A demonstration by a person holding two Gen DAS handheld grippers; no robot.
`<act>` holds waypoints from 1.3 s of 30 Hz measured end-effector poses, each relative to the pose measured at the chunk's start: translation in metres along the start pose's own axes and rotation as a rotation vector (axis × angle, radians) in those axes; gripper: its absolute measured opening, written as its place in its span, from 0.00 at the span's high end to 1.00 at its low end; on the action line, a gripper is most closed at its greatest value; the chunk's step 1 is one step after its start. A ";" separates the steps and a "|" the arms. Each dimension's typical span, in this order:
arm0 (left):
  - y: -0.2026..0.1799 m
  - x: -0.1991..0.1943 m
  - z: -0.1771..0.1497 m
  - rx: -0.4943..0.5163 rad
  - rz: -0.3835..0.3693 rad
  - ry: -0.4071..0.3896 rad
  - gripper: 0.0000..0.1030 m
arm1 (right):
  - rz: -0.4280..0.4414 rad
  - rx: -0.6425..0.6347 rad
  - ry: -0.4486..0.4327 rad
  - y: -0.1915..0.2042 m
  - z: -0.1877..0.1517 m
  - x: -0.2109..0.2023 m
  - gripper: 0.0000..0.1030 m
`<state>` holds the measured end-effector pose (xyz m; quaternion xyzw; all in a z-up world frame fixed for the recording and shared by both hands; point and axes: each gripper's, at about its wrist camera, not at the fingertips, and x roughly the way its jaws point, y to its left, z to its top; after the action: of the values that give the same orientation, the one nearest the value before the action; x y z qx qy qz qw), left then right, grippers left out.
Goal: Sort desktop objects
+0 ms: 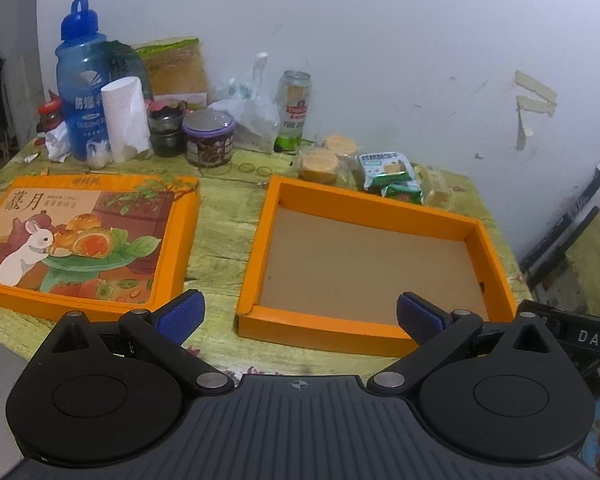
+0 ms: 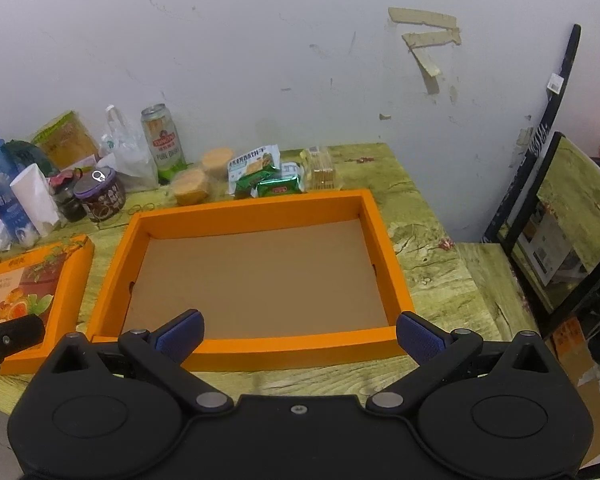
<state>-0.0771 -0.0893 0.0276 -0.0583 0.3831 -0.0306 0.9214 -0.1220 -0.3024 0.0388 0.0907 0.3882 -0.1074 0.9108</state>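
Note:
An empty orange box (image 1: 488, 252) (image 2: 392, 256) with a brown floor lies on the table. Its illustrated orange lid (image 1: 84, 236) (image 2: 28, 288) rests flat to the left. Behind the box sit two round cakes (image 1: 320, 164) (image 2: 192, 186), green snack packets (image 1: 388, 172) (image 2: 264, 176) and a clear pack of crackers (image 2: 320, 170). My left gripper (image 1: 300, 316) hovers open over the near edge between lid and box. My right gripper (image 2: 298, 334) hangs open at the box's near wall. Neither holds anything.
Along the back left stand a blue water bottle (image 1: 80, 80), a paper roll (image 1: 126, 120), a purple-lidded jar (image 1: 208, 140), a beer can (image 1: 294, 110) (image 2: 162, 142) and a plastic bag (image 1: 252, 116). A chair (image 2: 572, 224) stands right of the table. The wall is close behind.

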 end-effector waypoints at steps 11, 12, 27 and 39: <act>0.025 0.013 0.011 -0.001 0.018 0.039 0.00 | -0.041 0.052 -0.017 0.004 0.009 -0.003 0.00; 0.027 0.015 0.012 0.002 0.015 0.041 0.00 | -0.049 0.060 -0.021 0.004 0.010 -0.002 0.00; 0.060 0.039 0.039 0.067 -0.065 0.070 0.00 | -0.135 0.117 -0.055 0.043 0.018 0.002 0.00; 0.092 0.053 0.053 0.062 -0.101 0.077 0.00 | -0.178 0.117 -0.069 0.082 0.023 0.002 0.00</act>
<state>-0.0013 0.0012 0.0156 -0.0478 0.4136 -0.0910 0.9047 -0.0827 -0.2301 0.0596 0.1053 0.3563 -0.2132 0.9036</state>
